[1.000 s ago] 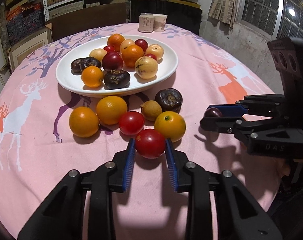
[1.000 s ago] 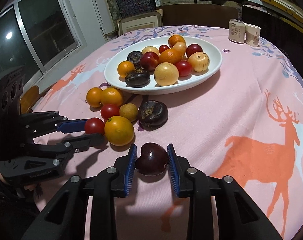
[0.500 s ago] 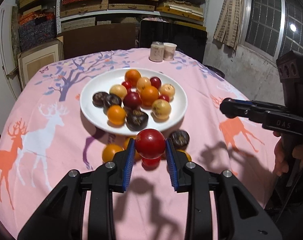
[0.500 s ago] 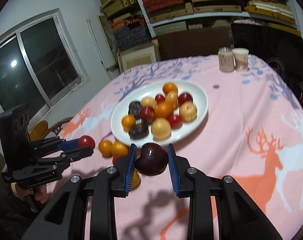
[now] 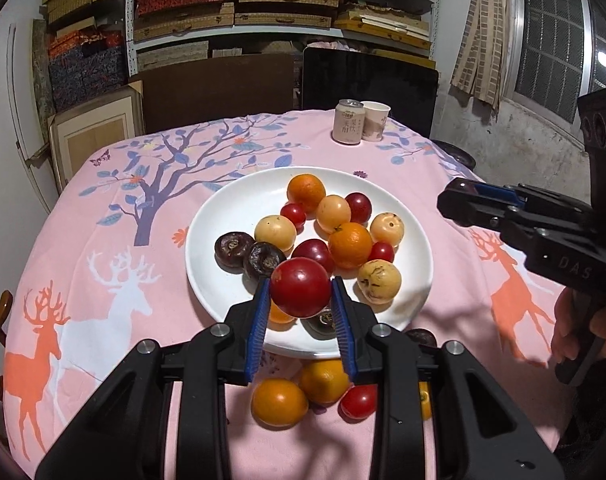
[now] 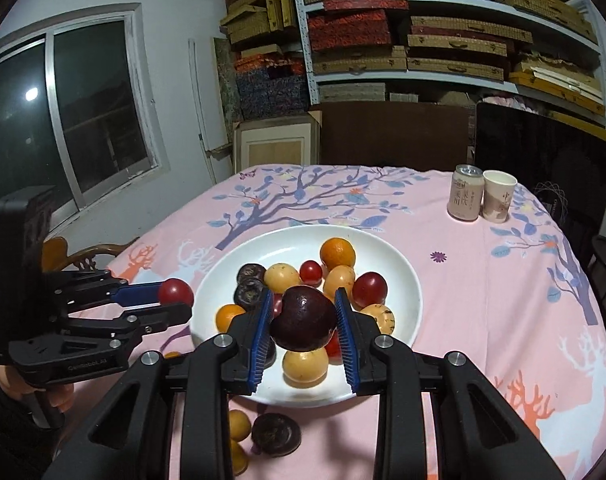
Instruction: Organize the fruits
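Observation:
My left gripper (image 5: 300, 308) is shut on a red tomato (image 5: 300, 287) and holds it above the near rim of the white plate (image 5: 223, 216), which is heaped with several oranges, tomatoes, yellow and dark fruits. My right gripper (image 6: 303, 328) is shut on a dark purple plum (image 6: 303, 318), held above the plate's (image 6: 411, 280) near side. The left gripper with its tomato (image 6: 177, 292) shows at the plate's left edge in the right wrist view. The right gripper (image 5: 463, 200) hovers by the plate's right edge.
Loose oranges (image 5: 279, 402) and a tomato (image 5: 358, 400) lie on the pink tablecloth in front of the plate, with a dark fruit (image 6: 275, 434) beside them. A can (image 5: 348, 122) and paper cup (image 5: 374, 120) stand at the far edge. Shelves line the wall.
Both grippers have lifted their fruit off the cloth and risen, moving forward over the plate's near side. Both stay shut.

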A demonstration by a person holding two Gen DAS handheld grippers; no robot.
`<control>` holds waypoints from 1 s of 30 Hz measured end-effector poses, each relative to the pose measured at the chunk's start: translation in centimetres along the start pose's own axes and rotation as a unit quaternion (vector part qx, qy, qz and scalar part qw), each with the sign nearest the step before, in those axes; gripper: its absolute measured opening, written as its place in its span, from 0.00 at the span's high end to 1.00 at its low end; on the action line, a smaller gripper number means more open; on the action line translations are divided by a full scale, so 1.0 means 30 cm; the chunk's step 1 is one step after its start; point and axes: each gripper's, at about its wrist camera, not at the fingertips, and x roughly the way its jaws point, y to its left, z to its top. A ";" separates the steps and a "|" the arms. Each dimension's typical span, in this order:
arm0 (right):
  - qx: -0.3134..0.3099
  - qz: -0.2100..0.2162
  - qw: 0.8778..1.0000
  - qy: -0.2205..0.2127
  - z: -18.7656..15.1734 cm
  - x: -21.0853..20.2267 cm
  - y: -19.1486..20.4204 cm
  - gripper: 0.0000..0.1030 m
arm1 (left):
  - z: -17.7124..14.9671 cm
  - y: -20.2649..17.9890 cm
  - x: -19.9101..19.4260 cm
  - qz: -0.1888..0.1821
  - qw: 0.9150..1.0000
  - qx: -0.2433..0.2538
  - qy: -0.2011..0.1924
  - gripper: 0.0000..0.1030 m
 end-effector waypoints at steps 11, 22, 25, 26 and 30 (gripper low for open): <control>-0.024 -0.008 0.999 0.025 0.142 0.220 0.073 0.41 | 0.067 0.091 0.182 0.029 0.998 -0.032 0.039 0.55; 0.032 0.000 0.999 0.027 -0.034 0.036 0.028 0.37 | -0.092 0.058 -0.025 0.021 1.000 0.001 0.006 0.37; 0.051 0.013 0.998 0.042 -0.144 -0.020 0.021 0.37 | -0.167 0.040 -0.038 0.020 0.999 0.012 0.024 0.37; 0.055 0.019 0.997 0.048 -0.176 -0.033 0.025 0.37 | -0.189 0.036 -0.038 0.025 0.999 0.016 0.030 0.37; 0.041 0.033 0.995 0.088 -0.276 -0.045 0.079 0.37 | -0.247 0.051 -0.029 0.030 0.998 0.004 0.046 0.37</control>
